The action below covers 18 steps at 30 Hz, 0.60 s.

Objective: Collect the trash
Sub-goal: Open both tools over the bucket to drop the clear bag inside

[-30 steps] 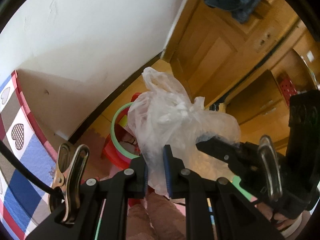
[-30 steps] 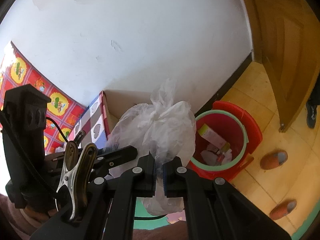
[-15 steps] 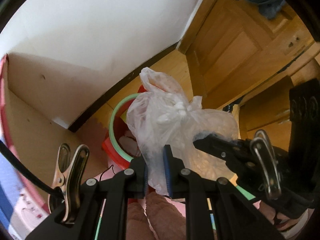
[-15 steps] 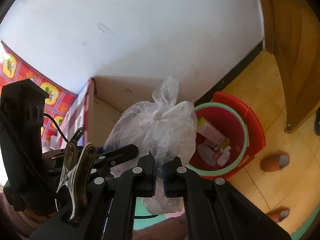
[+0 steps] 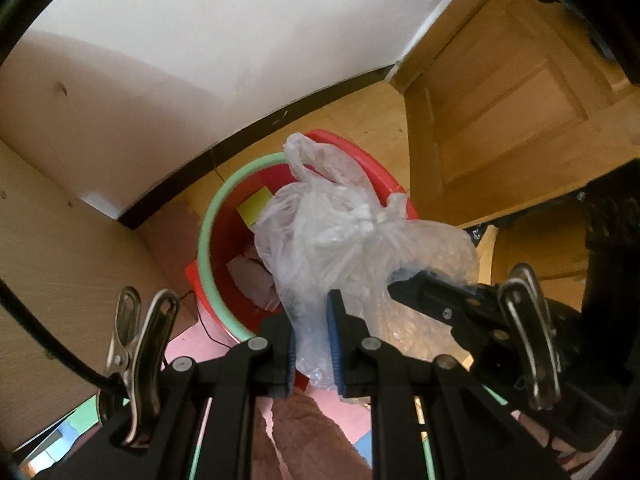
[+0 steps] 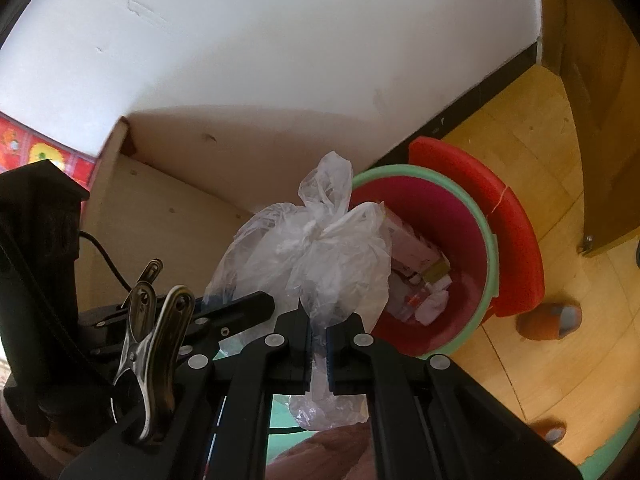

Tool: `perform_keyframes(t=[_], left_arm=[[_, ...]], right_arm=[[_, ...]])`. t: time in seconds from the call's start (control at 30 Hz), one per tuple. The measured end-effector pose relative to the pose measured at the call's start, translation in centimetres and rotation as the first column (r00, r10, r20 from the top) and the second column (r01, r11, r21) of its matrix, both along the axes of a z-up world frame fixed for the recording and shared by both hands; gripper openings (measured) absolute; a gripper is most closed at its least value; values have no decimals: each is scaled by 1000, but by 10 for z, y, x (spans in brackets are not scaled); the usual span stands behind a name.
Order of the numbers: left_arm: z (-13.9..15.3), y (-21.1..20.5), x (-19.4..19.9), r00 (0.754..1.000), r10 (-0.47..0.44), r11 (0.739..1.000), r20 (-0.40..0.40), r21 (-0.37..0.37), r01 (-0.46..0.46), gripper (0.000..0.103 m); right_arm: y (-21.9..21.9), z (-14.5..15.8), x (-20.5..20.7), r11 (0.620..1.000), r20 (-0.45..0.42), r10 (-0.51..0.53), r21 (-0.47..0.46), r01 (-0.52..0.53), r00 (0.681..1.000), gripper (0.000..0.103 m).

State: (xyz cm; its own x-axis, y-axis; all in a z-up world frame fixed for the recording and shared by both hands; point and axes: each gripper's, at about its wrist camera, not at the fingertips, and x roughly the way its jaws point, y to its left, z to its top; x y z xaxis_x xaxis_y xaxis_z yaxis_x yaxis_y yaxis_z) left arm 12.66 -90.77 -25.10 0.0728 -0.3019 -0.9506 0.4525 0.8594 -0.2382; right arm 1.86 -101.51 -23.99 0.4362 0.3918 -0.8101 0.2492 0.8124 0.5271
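Both tongs are gripping the same thing here: a crumpled clear plastic bag, knotted at the top, with what looks like whitish stuff inside. In the left wrist view the left tongs are sitting at the bottom middle of the frame, blue pads pinching the lower part of the bag. The right tongs are poking in from the right side of that frame, clamped together on the bag's right edge.

Same story in the right wrist view: the right tongs are squeezing the film at bottom center, nearly fully together, and the left tongs are coming in from the left and touching the bag.

The bag is hanging above a red bin with a mint green rim, which is standing on the wooden floor near the white wall. In the right wrist view the bin is sitting right of center, with paper scraps and a small box inside it. A slipper is lying on the floor at the right edge. A wooden door is filling the upper right of the left wrist view.
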Motion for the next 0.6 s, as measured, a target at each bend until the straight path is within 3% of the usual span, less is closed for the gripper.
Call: perform_keyframes(t=[0.3, 0.43, 0.6], left_arm=[[-16, -12, 1, 1000, -1, 999, -11, 36, 1, 18], [-16, -13, 4, 1000, 18, 998, -15, 53, -18, 30], [-14, -18, 6, 999, 32, 997, -11, 69, -31, 36]], right_arm=[[-17, -36, 14, 1000, -72, 12, -1, -12, 997, 8], [-23, -42, 14, 1000, -92, -4, -4, 3, 996, 27], [-30, -41, 11, 1000, -92, -12, -1, 12, 996, 29]])
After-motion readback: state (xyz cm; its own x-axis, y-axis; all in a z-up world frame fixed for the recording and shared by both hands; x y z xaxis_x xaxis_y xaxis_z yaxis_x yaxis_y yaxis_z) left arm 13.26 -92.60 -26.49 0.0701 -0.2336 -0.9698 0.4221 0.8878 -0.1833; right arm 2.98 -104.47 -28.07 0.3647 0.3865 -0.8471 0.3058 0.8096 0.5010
